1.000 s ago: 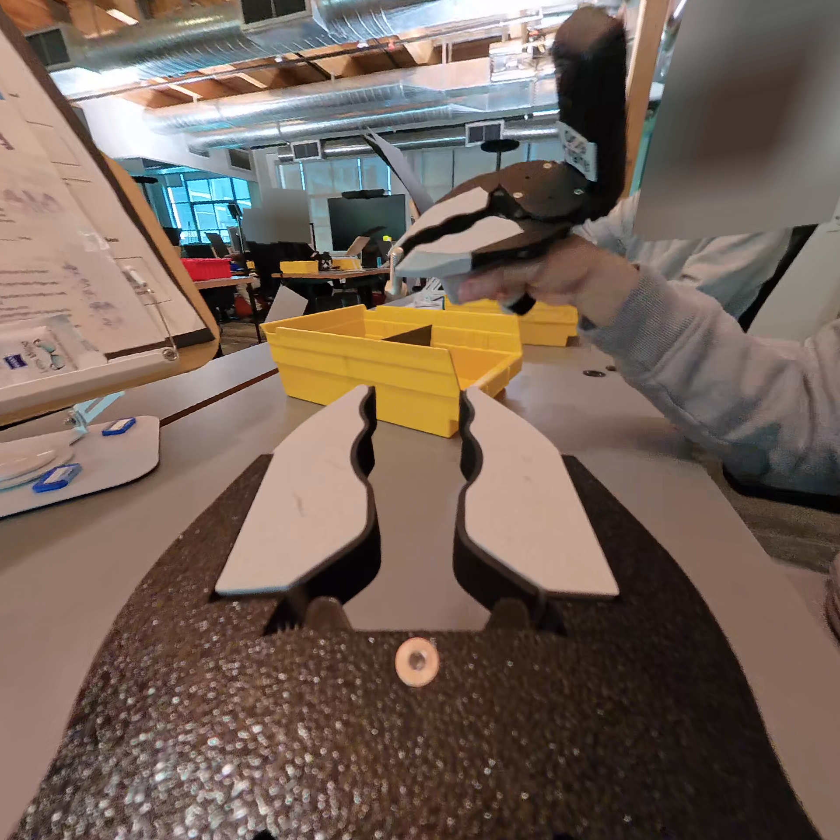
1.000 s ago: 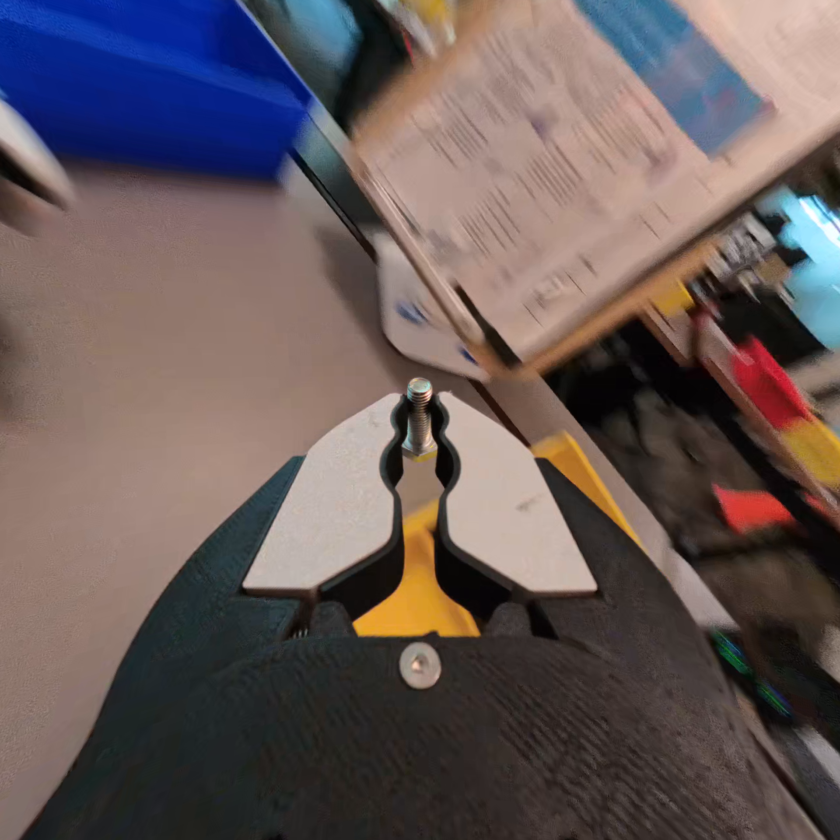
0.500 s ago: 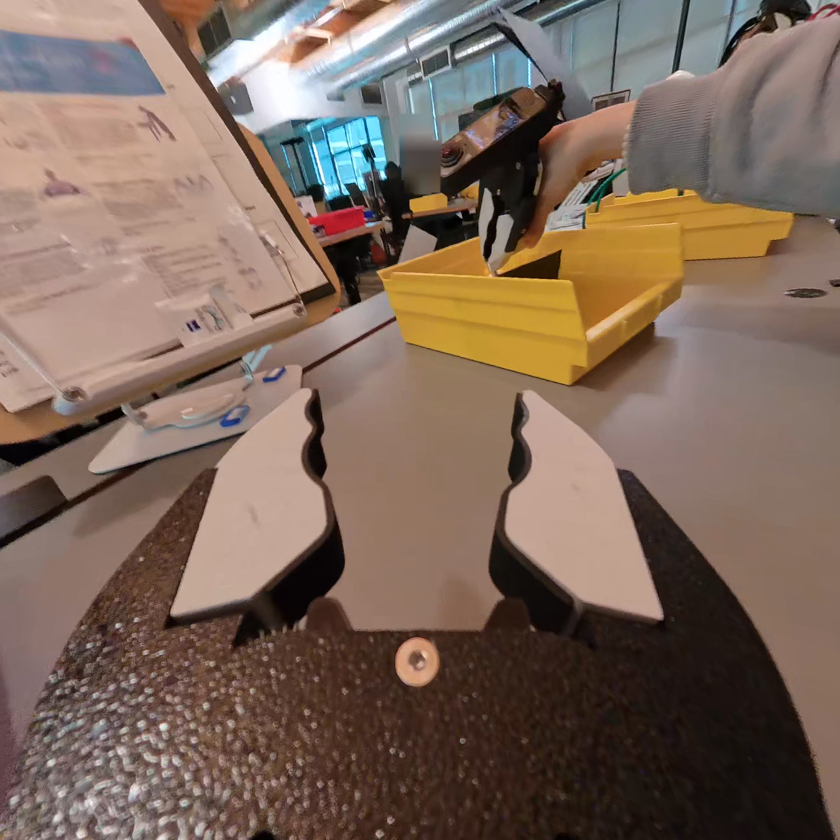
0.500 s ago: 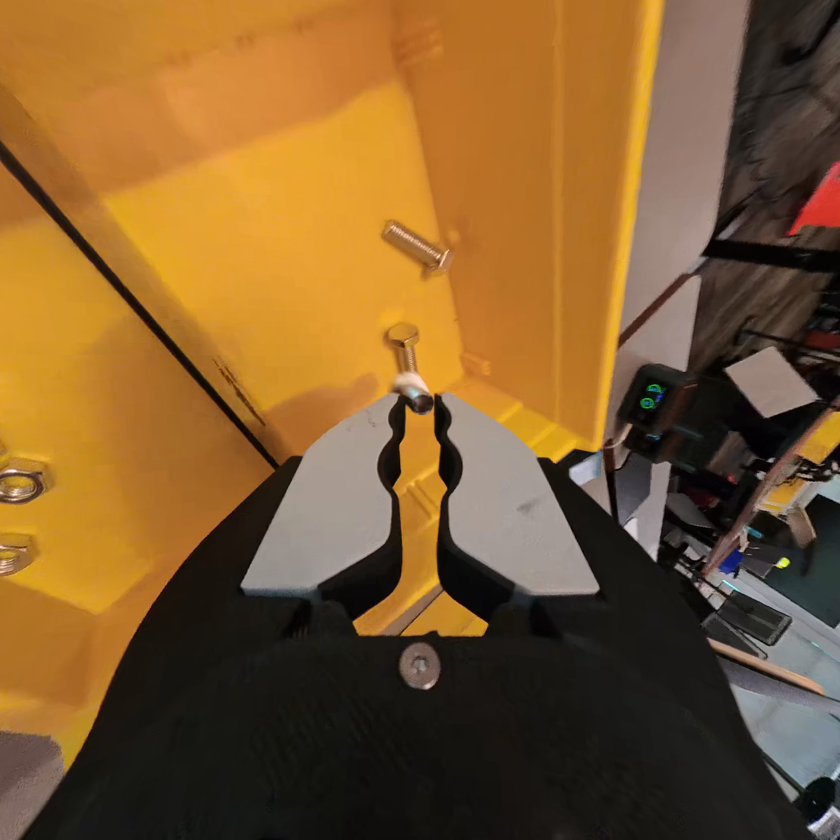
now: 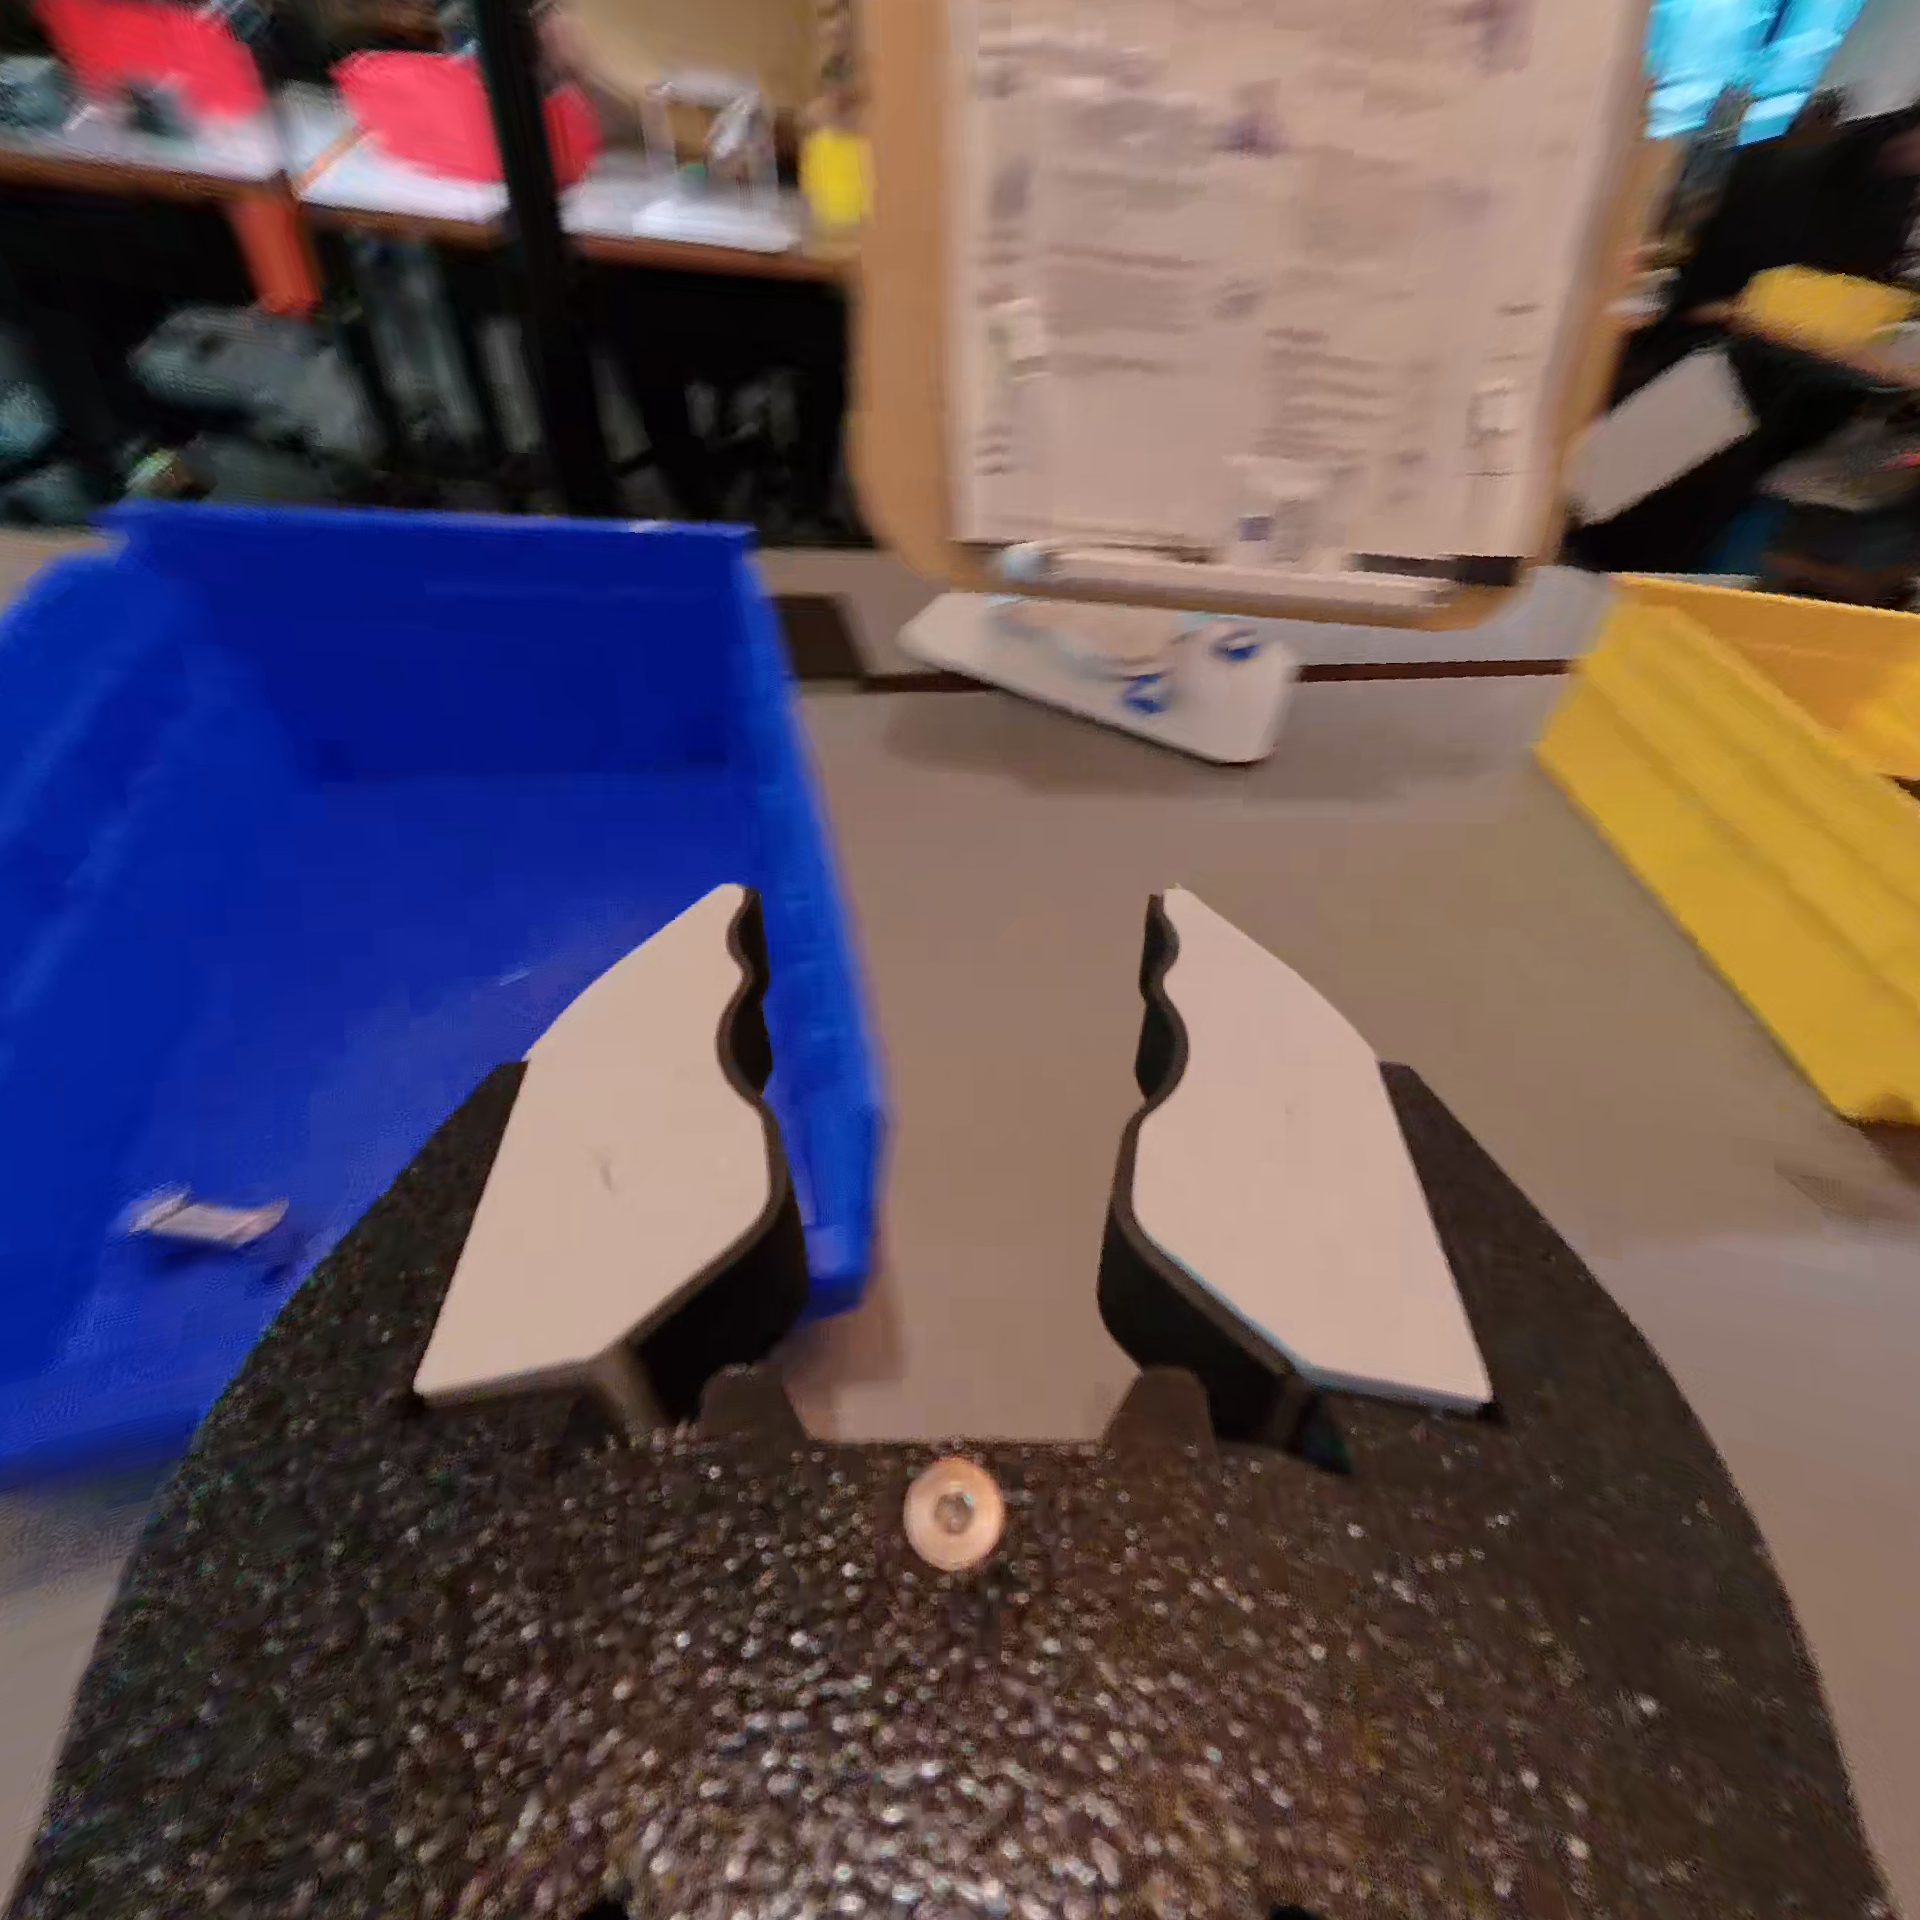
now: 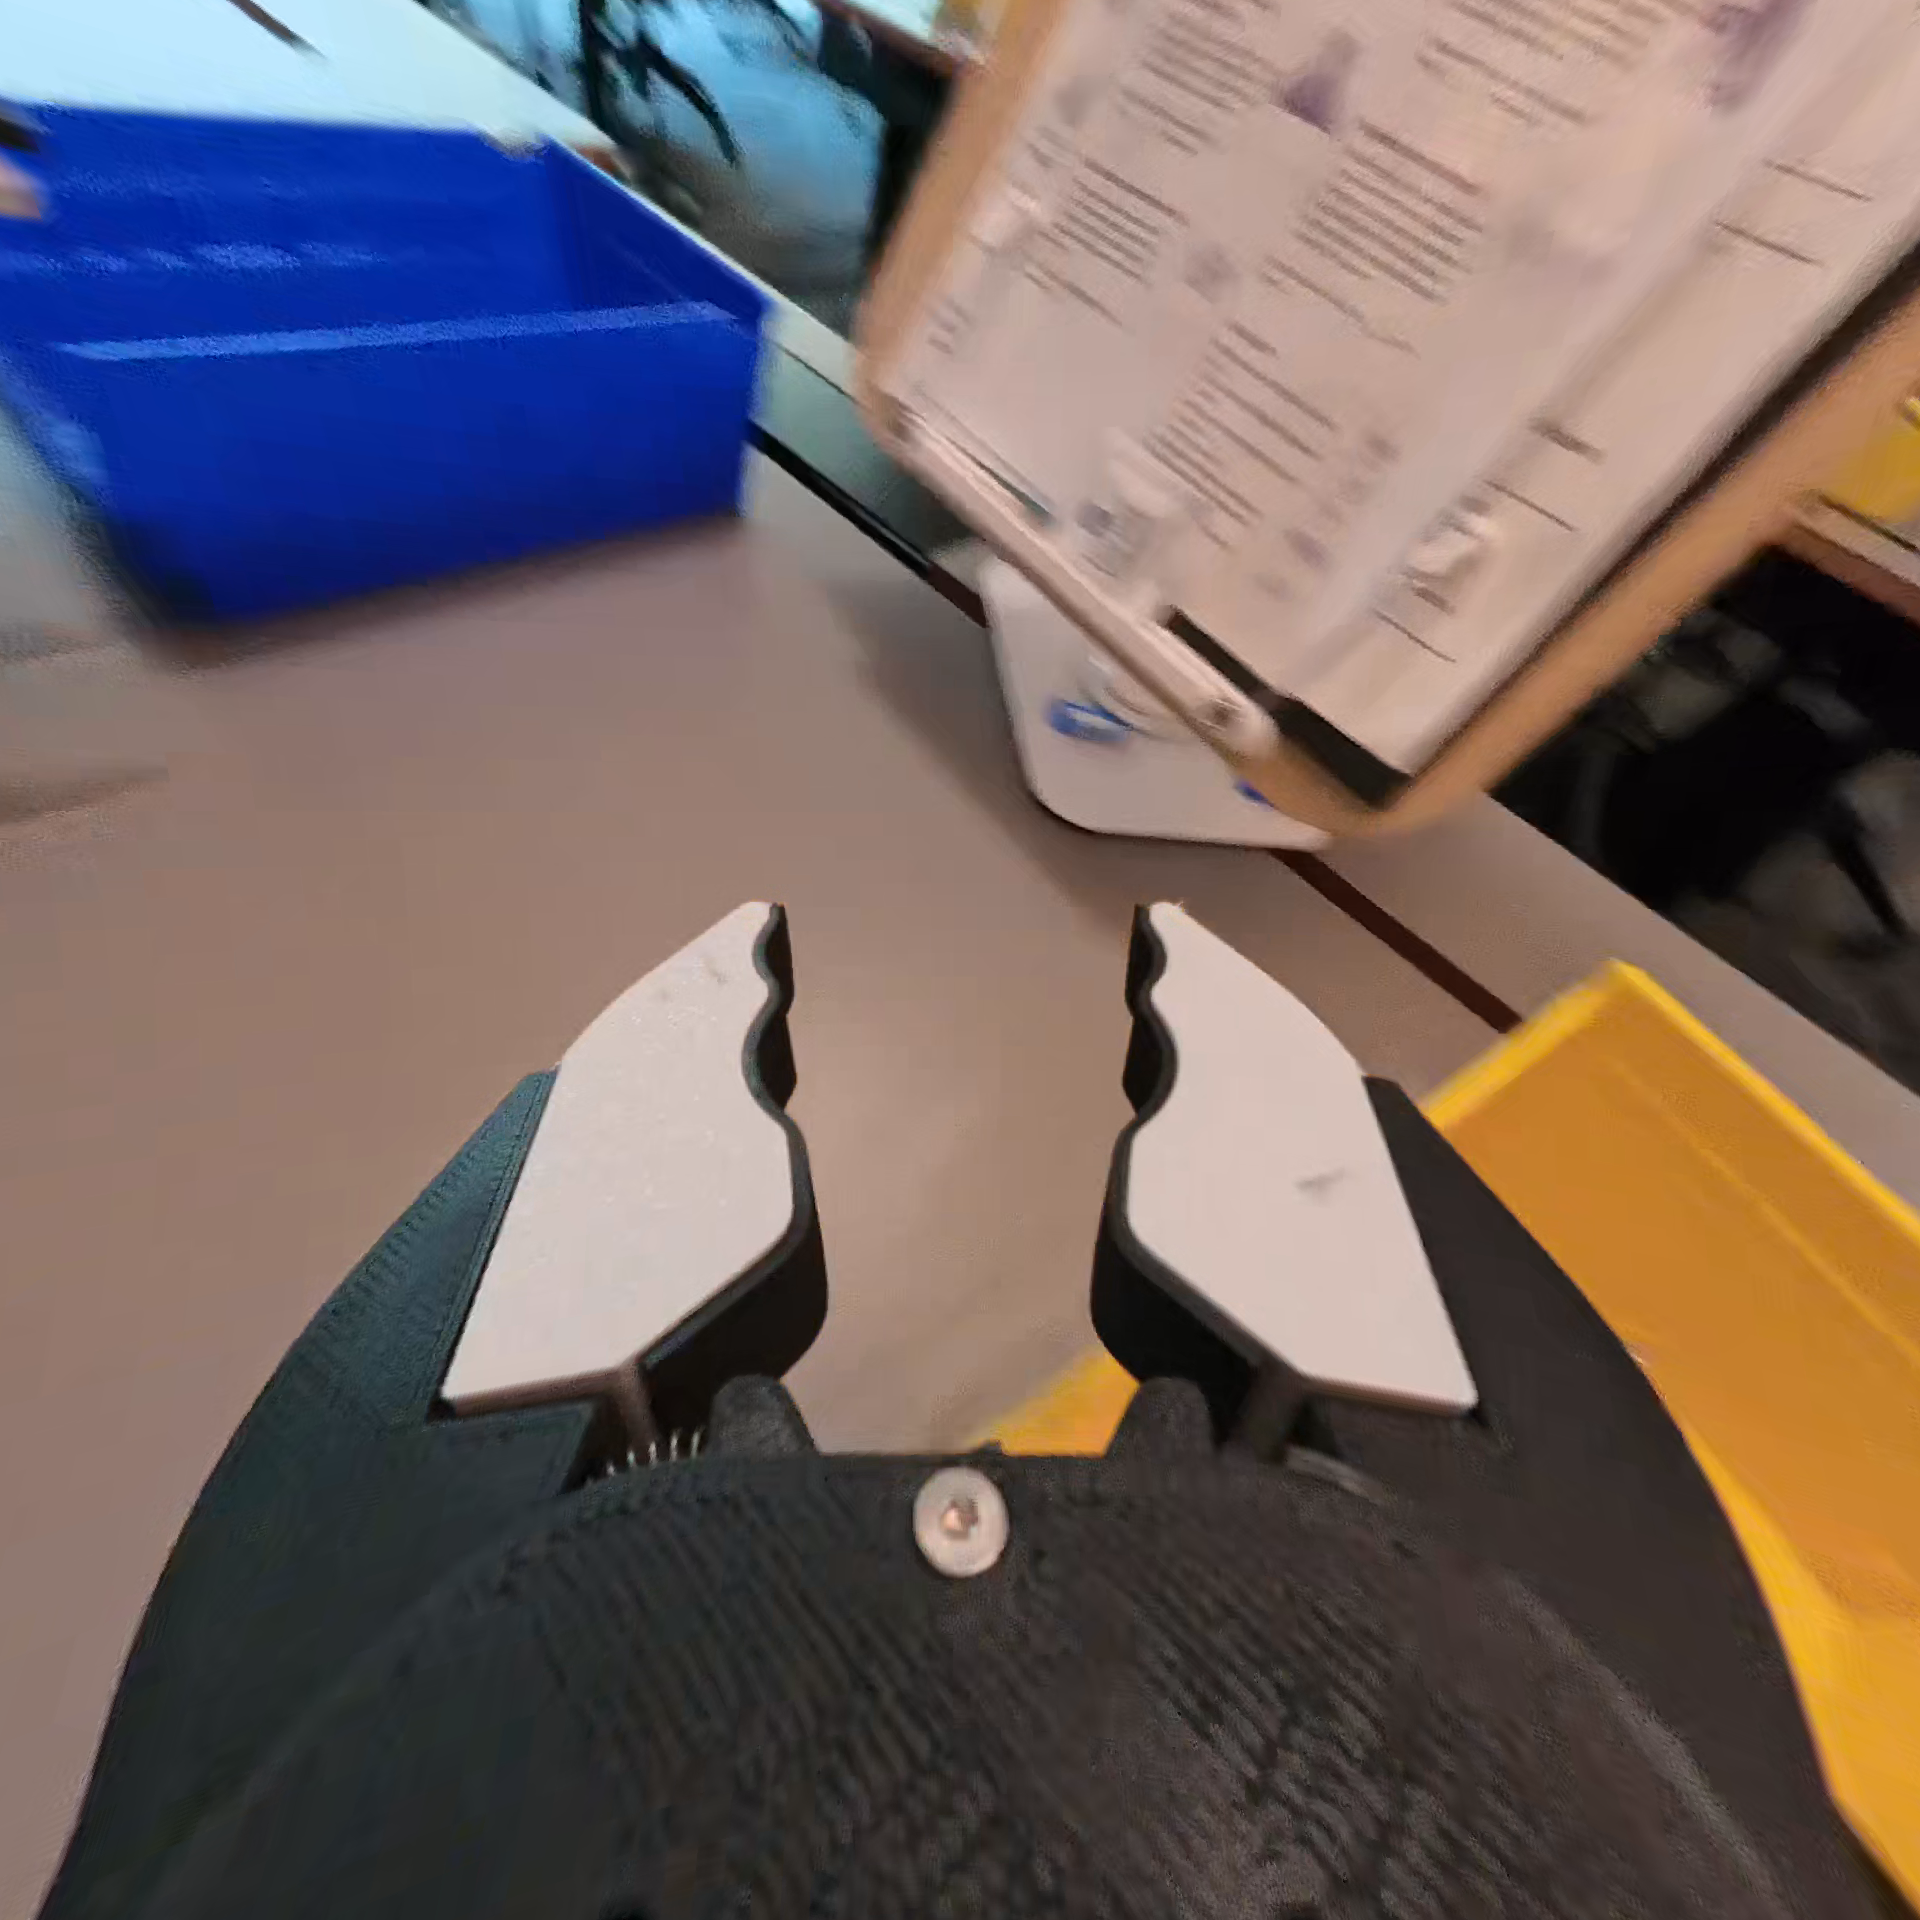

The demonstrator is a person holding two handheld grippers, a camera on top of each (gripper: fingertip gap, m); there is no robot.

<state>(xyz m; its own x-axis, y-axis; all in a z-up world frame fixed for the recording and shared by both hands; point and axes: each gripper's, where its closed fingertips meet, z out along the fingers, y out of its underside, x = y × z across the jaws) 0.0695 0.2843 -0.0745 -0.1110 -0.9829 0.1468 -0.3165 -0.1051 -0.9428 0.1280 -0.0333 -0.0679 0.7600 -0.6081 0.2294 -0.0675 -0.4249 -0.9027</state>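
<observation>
Both wrist views skim low over the table (image 5: 1018,935) — sharing the blue bin (image 6: 416,416).

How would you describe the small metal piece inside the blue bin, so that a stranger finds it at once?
Start at the grey table and find the blue bin on its left, opposite the yellow bin. On the bin's floor, near its front, lies a small silvery metal piece. It is the only loose, shiny thing visible in the bin.
</observation>
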